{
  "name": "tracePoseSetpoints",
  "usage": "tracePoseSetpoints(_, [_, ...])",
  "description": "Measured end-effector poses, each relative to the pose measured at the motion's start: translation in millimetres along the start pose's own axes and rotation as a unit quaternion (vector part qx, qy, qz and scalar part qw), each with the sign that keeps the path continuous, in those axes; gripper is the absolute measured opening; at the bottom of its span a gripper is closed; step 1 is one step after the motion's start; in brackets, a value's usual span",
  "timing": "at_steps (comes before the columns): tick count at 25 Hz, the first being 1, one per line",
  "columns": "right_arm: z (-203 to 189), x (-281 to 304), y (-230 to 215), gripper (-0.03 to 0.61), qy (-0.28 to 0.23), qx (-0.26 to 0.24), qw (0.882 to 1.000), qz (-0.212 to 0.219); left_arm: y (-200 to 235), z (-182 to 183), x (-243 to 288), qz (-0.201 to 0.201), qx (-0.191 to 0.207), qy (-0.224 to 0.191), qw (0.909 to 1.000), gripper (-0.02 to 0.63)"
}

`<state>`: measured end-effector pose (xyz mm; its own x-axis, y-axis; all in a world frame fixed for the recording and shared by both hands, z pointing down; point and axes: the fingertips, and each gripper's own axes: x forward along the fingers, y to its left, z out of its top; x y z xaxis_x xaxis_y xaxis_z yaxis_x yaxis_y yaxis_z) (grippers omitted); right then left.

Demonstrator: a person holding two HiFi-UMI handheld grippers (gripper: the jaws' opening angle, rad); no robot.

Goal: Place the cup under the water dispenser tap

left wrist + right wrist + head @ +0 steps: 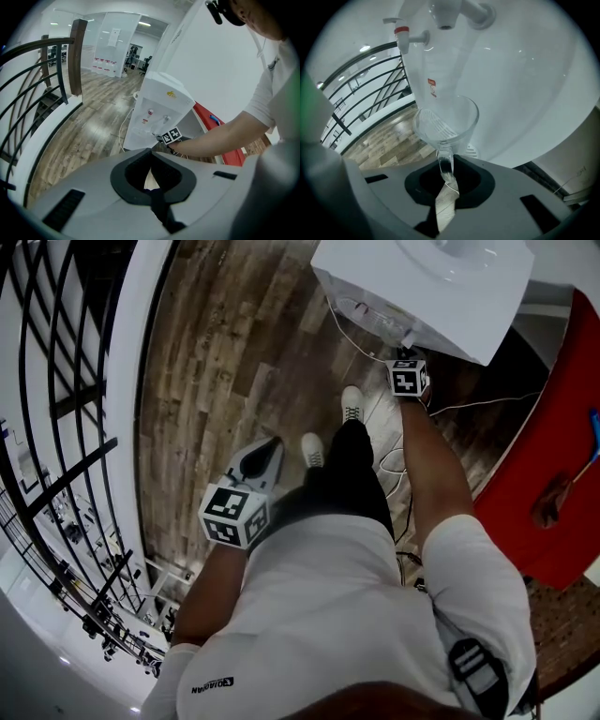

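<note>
Below the tap (446, 15), outstretched right gripper (445, 161) pinches the cup (457, 117), seemingly by its rim.

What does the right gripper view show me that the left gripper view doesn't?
Right gripper view only: the clear cup, gripped by its wall in the right claw, below the white tap. Left gripper view only: the whole front of the dispenser, the person's arm, the right claw's marker cube. Both: white dispenser, red-capped tap, wooden floor, black railing.
</note>
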<state>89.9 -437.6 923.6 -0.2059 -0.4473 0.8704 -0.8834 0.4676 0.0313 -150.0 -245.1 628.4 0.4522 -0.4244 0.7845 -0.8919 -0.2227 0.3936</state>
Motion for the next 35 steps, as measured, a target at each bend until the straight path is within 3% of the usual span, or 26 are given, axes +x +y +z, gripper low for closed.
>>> tracePoseSetpoints(9, [-6.4,1.4,-2.9,0.046,0.025,-0.020,0.999,-0.007,-2.1,1.2,-1.1,-0.008,0.005,-0.004,0.9999,-0.003])
tracePoseSetpoints(14, [-15.3,-3.2,-2.9,0.109,0.047,-0.019,0.999,-0.012,-2.0,2.6,-6.3,-0.012,0.011,-0.013,0.9998,-0.003])
tracePoseSetpoints(16, [-22.1,-8.7,-6.8,0.117,0.061,0.002,0.998,-0.021,-2.3,3.9,-10.0,-0.014,0.013,-0.017,0.9997,-0.003])
tracePoseSetpoints(22, [-79.6,-33.2,-7.4,0.130,0.103,0.137,0.985,-0.035,-6.2,4.5,-26.9,-0.024,0.022,-0.037,0.9988,-0.003])
tracePoseSetpoints(28, [-106.8,-79.3,37.7,0.129,0.093,0.137,0.986,-0.018,-13.8,-7.6,-51.6,-0.036,0.037,-0.057,0.9970,-0.003])
tracePoseSetpoints(32, [-116.0,-114.5,63.3,0.121,0.074,0.177,0.981,0.009,-26.0,-12.4,-69.1,-0.050,0.055,-0.081,0.9939,-0.003])
tracePoseSetpoints(35, [-115.1,-146.9,88.8,0.031,0.048,0.208,0.976,0.039,-33.5,-17.6,-84.3,-0.064,0.066,-0.099,0.9908,-0.003])
